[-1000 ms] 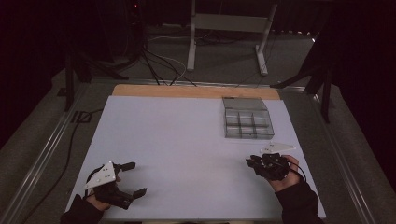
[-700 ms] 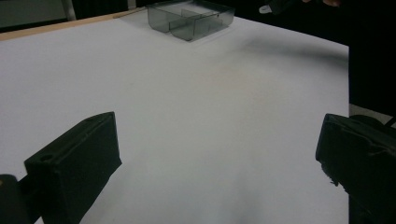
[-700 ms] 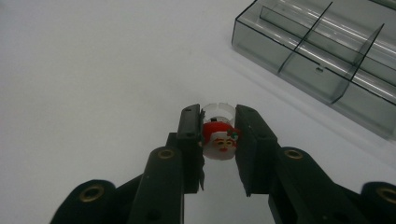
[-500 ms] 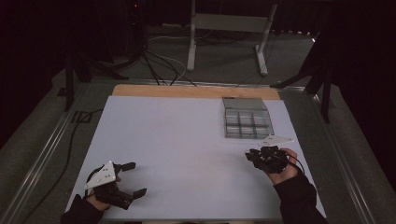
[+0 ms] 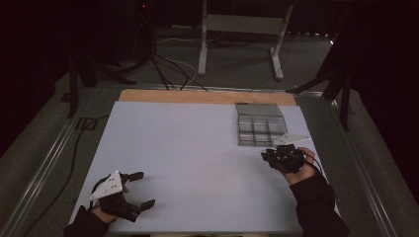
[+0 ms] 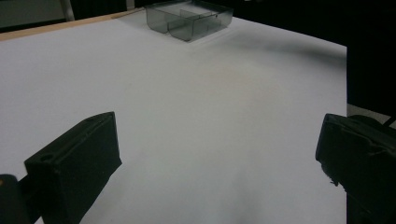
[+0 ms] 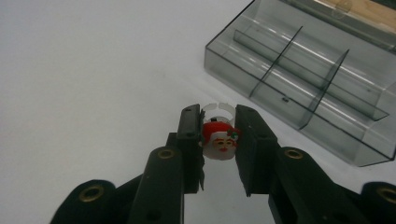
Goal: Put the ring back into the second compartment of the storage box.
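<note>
Right gripper [image 7: 218,140]: fingers clamped on a small plastic Santa ring [image 7: 219,140], held just above the white surface [image 7: 93,70], near a clear, smoky divided box [image 7: 308,79]. Left gripper [image 6: 219,163]: fingers wide apart, empty.

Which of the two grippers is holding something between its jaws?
The right gripper: its jaws are shut on a small Santa-face ring. The left gripper has wide-open jaws with nothing between them.
</note>
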`<state>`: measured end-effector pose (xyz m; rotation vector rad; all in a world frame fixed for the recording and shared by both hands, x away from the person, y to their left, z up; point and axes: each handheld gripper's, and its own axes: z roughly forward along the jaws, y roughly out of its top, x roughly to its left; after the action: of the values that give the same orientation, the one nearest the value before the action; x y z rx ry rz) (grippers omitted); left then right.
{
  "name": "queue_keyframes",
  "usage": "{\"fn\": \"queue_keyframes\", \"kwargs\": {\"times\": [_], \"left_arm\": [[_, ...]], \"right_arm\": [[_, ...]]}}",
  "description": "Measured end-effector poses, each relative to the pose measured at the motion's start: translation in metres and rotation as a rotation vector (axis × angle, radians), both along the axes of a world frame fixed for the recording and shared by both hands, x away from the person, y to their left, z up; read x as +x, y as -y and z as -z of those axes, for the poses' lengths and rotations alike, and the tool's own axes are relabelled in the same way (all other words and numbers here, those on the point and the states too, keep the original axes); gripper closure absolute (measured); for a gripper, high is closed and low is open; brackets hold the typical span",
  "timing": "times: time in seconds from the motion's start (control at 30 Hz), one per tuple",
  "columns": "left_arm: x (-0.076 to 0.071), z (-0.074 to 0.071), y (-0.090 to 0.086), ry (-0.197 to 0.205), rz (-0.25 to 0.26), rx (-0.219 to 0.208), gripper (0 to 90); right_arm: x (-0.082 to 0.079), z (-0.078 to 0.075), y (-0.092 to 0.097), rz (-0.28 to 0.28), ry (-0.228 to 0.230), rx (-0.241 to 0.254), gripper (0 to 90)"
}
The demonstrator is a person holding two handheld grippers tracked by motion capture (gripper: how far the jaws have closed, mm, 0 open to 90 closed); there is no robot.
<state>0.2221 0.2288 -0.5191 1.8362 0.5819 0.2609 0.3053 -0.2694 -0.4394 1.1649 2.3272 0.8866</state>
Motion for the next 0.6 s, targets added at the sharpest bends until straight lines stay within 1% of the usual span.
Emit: {"fn": "queue_keyframes", "kwargs": {"times": [0.13,0.37,0.6], "left_arm": [[0.0,0.0,0.0,0.0,0.0,0.003,0.3],[0.0,0.0,0.0,0.003,-0.003,0.007,0.3],[0.0,0.0,0.0,0.006,-0.004,0.008,0.3]], "right_arm": [[0.006,-0.003,0.001,0.01,0.002,-0.009,72.3],[0.015,-0.01,0.004,0.031,0.014,-0.002,72.3],[0.027,-0.016,0.007,0.047,0.019,-0.012,72.3]]}}
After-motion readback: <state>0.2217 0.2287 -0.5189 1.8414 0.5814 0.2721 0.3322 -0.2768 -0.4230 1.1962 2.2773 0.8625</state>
